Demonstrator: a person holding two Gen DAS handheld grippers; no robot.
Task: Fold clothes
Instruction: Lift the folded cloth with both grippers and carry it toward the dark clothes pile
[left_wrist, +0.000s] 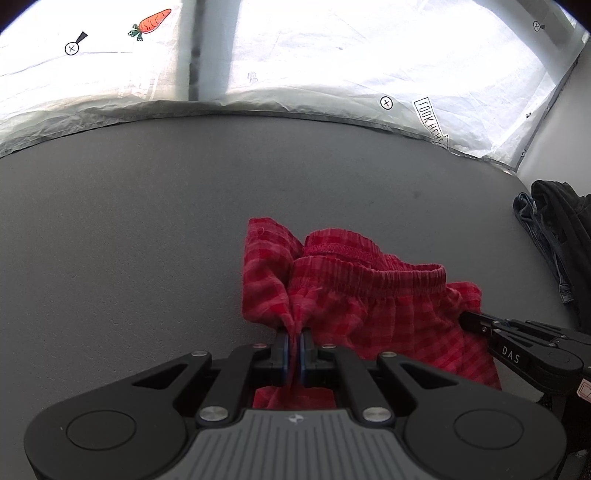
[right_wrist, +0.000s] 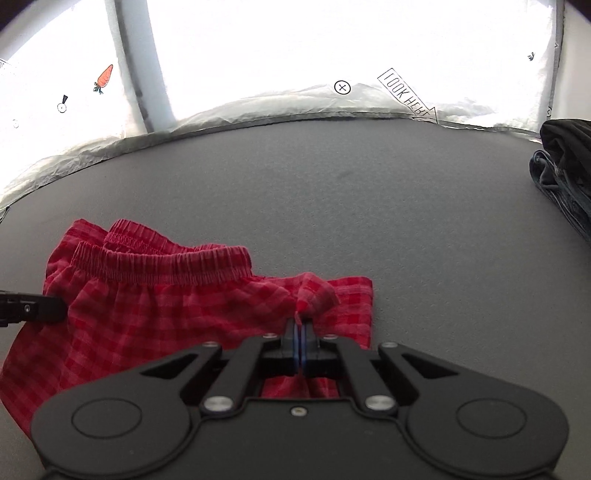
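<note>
Red checked shorts lie bunched on the grey table, just ahead of both tools. Left gripper and right gripper each pinch fabric tight. Next, likely: lift, spread flat.

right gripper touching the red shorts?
Touching. Right wrist view: right gripper is shut on a pinched fold of the red shorts.

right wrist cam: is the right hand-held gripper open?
No, the right hand-held gripper is shut, its pads pinching a bunched fold of the red checked shorts.
</note>
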